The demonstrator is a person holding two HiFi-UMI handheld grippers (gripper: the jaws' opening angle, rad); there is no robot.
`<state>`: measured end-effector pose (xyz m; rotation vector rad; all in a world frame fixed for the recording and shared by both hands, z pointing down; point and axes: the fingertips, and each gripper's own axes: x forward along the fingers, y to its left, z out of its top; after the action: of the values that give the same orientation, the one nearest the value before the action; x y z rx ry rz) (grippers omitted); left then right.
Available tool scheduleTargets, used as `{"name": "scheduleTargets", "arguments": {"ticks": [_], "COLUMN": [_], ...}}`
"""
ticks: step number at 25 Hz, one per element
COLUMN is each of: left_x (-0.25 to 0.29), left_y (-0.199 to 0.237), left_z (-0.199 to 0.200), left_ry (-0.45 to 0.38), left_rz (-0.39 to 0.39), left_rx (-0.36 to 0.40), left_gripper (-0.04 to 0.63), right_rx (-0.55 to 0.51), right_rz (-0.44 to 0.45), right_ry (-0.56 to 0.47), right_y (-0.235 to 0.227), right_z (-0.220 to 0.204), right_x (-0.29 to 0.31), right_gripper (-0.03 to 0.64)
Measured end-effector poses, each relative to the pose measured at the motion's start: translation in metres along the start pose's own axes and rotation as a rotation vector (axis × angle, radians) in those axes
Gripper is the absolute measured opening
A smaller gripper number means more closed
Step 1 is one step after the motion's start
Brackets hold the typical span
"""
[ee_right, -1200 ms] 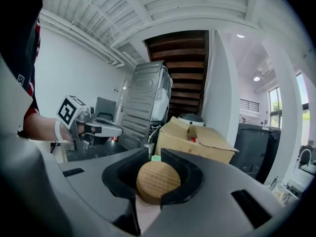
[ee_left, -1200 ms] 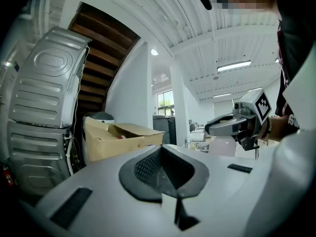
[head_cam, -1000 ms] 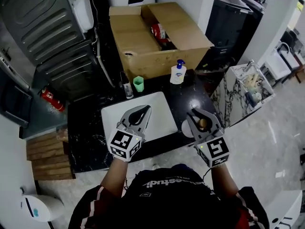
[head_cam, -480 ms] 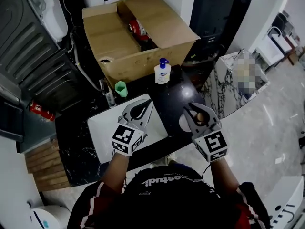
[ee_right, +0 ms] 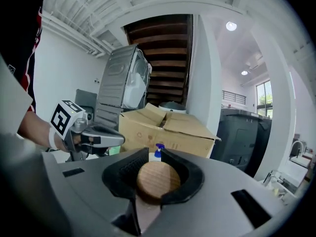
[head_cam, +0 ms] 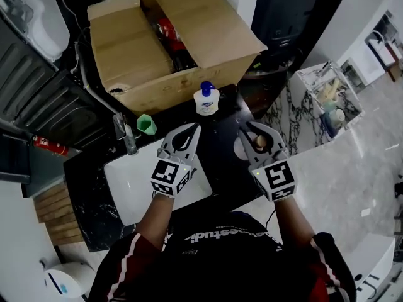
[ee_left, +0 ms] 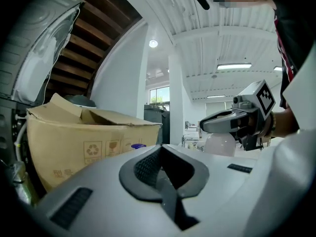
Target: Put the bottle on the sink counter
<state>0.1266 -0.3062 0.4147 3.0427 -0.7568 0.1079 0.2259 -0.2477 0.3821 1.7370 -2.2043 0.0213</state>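
My right gripper (head_cam: 253, 132) is shut on a frosted white bottle with a round wooden cap (head_cam: 260, 142). It holds the bottle above the right part of the black marble sink counter (head_cam: 220, 145). In the right gripper view the cap (ee_right: 158, 180) fills the space between the dark pads. The left gripper view shows the bottle (ee_left: 219, 143) hanging under the right gripper (ee_left: 207, 124). My left gripper (head_cam: 194, 129) is shut with nothing in it, over the white sink basin's (head_cam: 129, 184) right end; its pads (ee_left: 148, 168) meet at the tip.
A soap dispenser (head_cam: 206, 99) with a blue pump stands at the counter's back edge. A green cup (head_cam: 146, 124) and a faucet (head_cam: 124, 134) are left of it. An open cardboard box (head_cam: 157, 43) lies behind. A marble stand (head_cam: 315, 99) is at the right.
Both grippers have moved forward over the counter, toward the soap dispenser and the box. The bottle has stayed in the right gripper. The left gripper has stayed shut.
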Motion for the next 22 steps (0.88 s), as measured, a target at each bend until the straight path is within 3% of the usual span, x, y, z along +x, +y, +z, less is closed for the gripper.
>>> {"name": "scheduleTargets", "arguments": {"ticks": [11,22], "left_x": [0.083,0.1], "left_y": [0.03,0.047], "left_z": [-0.049,-0.082], "left_ry": [0.044,0.105], "left_rz": [0.074,0.126], "left_rx": [0.035,-0.004], "left_gripper": [0.014,0.014], "right_rx": [-0.018,-0.026], "right_rz": [-0.021,-0.003], "right_ry": [0.006,0.053], "right_y": [-0.08,-0.105], "right_z": [-0.056,-0.126], "right_x": [0.117,0.218], "right_gripper": [0.106,0.106]}}
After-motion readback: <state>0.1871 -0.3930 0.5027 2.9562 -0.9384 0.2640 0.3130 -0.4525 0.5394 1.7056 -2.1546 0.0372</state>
